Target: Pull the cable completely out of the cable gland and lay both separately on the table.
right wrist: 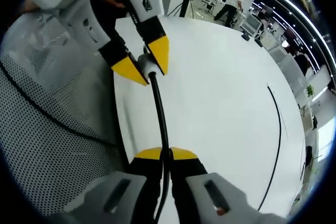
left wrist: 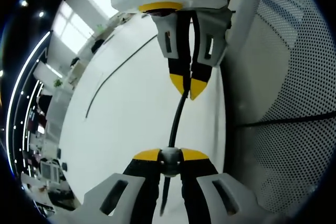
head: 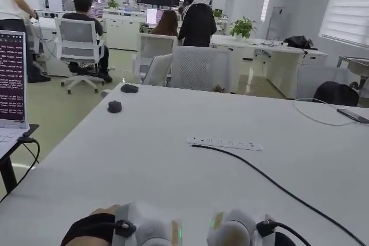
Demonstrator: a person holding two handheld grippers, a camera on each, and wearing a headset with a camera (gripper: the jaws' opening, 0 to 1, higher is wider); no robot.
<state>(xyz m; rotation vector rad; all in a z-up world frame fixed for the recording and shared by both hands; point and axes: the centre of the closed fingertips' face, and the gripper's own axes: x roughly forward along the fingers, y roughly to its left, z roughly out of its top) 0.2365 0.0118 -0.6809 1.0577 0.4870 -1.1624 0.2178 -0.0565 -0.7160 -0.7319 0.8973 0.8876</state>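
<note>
In the left gripper view my left gripper (left wrist: 170, 156) is shut on a small grey cable gland (left wrist: 170, 161). A black cable (left wrist: 178, 116) runs from the gland to my right gripper (left wrist: 189, 86), which is shut on it a short way off. The right gripper view shows the same from the other side: my right gripper (right wrist: 165, 154) clamps the cable (right wrist: 159, 108), and the left gripper (right wrist: 143, 64) holds the gland (right wrist: 148, 66). Both are held just above the white table (head: 173, 171) at its near edge. The gripper housings (head: 147, 230) are at the bottom of the head view, their jaws hidden.
A white power strip (head: 225, 143) with a black cord (head: 277, 185) lies mid-table. Two mice (head: 115, 106) sit at the far left, a phone (head: 353, 115) at the far right, and a laptop (head: 11, 84) on a stand to the left. A mesh chair (left wrist: 283, 103) stands close to the grippers.
</note>
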